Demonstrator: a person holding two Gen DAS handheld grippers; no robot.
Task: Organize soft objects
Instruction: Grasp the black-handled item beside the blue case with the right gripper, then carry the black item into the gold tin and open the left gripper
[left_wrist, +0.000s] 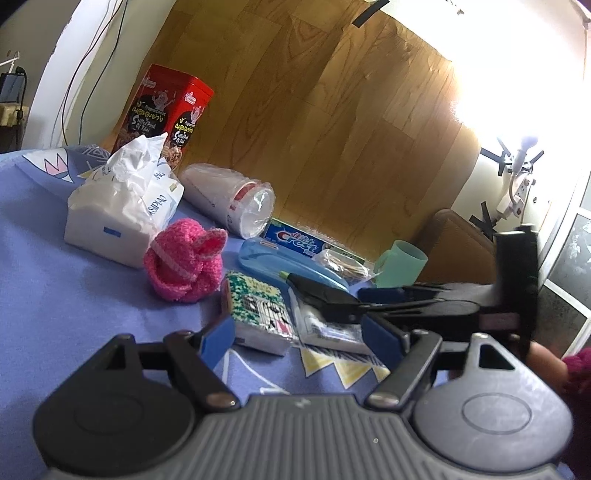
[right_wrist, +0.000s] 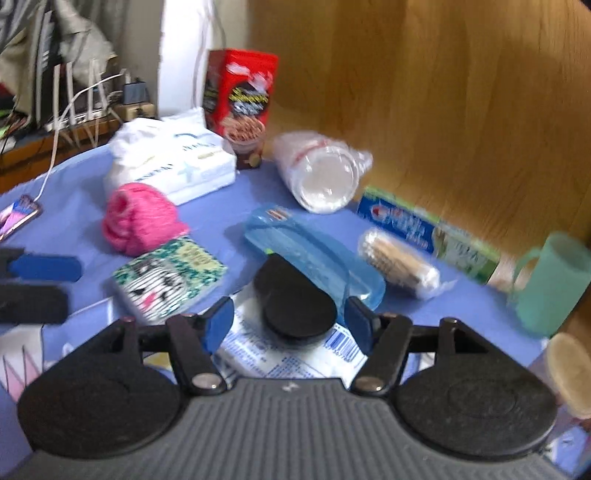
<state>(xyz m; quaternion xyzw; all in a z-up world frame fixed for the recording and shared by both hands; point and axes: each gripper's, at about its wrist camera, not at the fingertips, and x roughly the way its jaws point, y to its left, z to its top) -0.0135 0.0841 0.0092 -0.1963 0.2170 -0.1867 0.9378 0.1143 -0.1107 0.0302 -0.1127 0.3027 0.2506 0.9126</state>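
A pink knitted bundle (left_wrist: 184, 262) (right_wrist: 142, 223) lies on the blue cloth beside a white soft tissue pack (left_wrist: 118, 206) (right_wrist: 173, 166). In front of it sits a small patterned tissue pack (left_wrist: 258, 310) (right_wrist: 170, 273). My left gripper (left_wrist: 299, 339) is open, just short of that small pack and a white printed packet (left_wrist: 325, 328) (right_wrist: 295, 354). My right gripper (right_wrist: 288, 321) is open above the white packet. A flat black object (right_wrist: 295, 299) lies between its fingers, with the pads clear of it. In the left wrist view the right gripper (left_wrist: 373, 304) reaches in from the right.
A red snack box (left_wrist: 166, 107), a sleeve of plastic cups (left_wrist: 229, 199), a blue case (right_wrist: 314, 254), a toothpaste box (right_wrist: 424, 229), a bag of cotton swabs (right_wrist: 399, 262) and a green mug (right_wrist: 550, 284) crowd the cloth along a wooden panel. A phone (right_wrist: 18, 218) lies far left.
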